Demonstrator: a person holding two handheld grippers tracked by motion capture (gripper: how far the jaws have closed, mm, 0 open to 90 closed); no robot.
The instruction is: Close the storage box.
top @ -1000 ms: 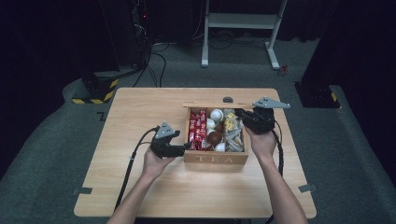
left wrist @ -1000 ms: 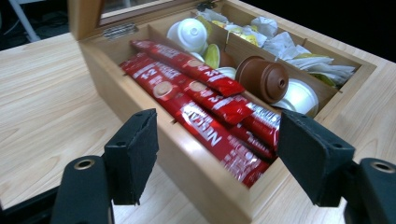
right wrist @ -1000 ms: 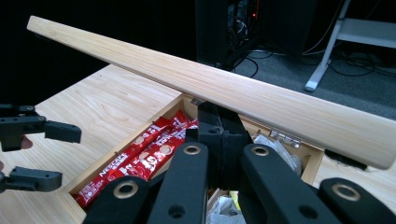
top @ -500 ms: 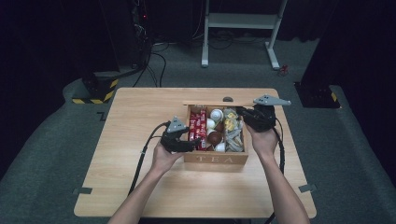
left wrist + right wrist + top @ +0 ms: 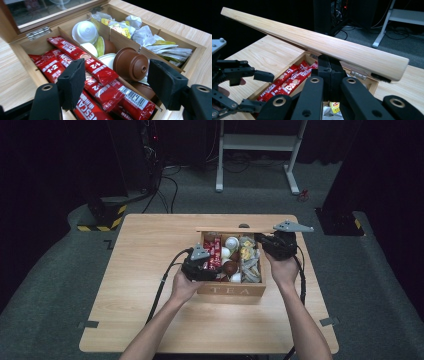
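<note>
Left gripper (image 5: 115, 82) half-open, jaws just closing, empty; brown capsule (image 5: 130, 63) upper right of centre. Right gripper (image 5: 329, 75) clamped under lid (image 5: 317, 42).

Dim lab: equipment rack (image 5: 145, 150) (cables trailing), hazard-striped base (image 5: 102, 215), grey carpet (image 5: 55, 270).

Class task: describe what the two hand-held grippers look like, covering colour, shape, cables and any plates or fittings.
Both are black. The left gripper has flat, foam-like jaw pads, metal rivets, a grey three-cornered plate and a trailing black cable. The right gripper has the same plate and cable. The forearms are bare.
</note>
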